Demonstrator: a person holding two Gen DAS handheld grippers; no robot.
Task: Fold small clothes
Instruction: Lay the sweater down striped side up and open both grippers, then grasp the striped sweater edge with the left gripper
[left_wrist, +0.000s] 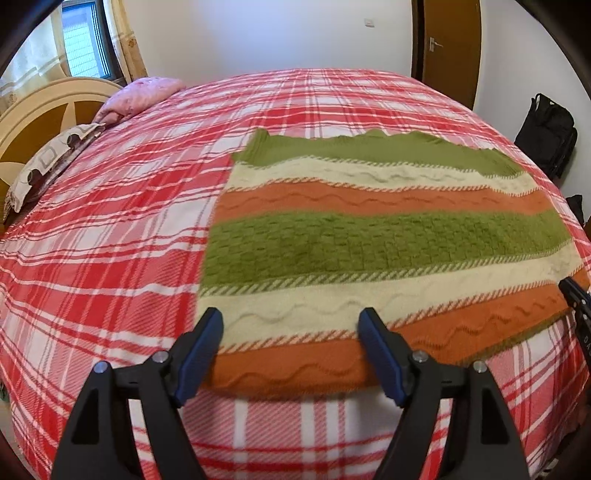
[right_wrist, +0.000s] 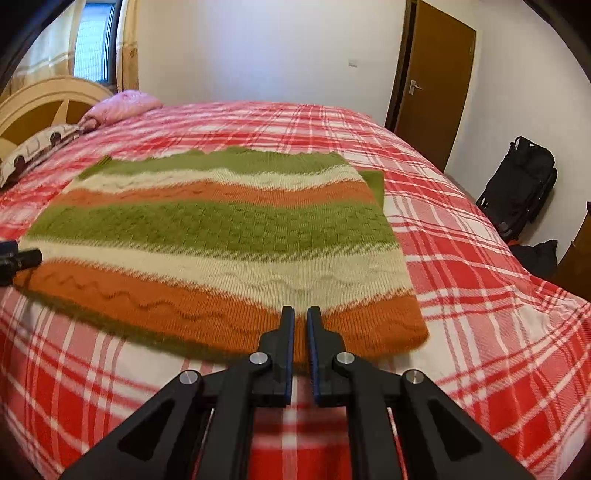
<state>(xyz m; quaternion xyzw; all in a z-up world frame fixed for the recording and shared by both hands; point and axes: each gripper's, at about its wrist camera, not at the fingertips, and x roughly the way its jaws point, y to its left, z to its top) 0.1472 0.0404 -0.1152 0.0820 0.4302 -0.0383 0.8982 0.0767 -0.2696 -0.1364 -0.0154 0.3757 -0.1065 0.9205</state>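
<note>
- Striped knitted garment lies spread flat on the bed, over a red-and-white checked cover. Bands of green, cream and orange run across it.
- Garment sits toward the bed's near edge; its orange hem band reaches almost to that edge. From the left wrist view it occupies the right half of the bed top; from the right wrist view it sits left of centre.
- A green flap pokes out from under the garment's far right corner.
- Left gripper: jaws stand wide apart, blue pads facing inward. They straddle the near left portion of the garment over the cream and orange bands. Pads press on nothing; whether the tips touch the knit, I cannot tell.
- Right gripper: jaws narrow, nearly together, only a slim gap between the pads. An orange strip shows in that gap at the garment's near edge, close to its right corner; whether the pads pinch it or merely hang above, I cannot tell.
- Each gripper's tip shows at the margin of the other's view, at opposite ends of the near hem.
- Far left corner of the bed: pink pillow and a patterned pillow against a cream headboard.
- Beyond the bed: brown door, black bag on the floor by the wall.
</note>
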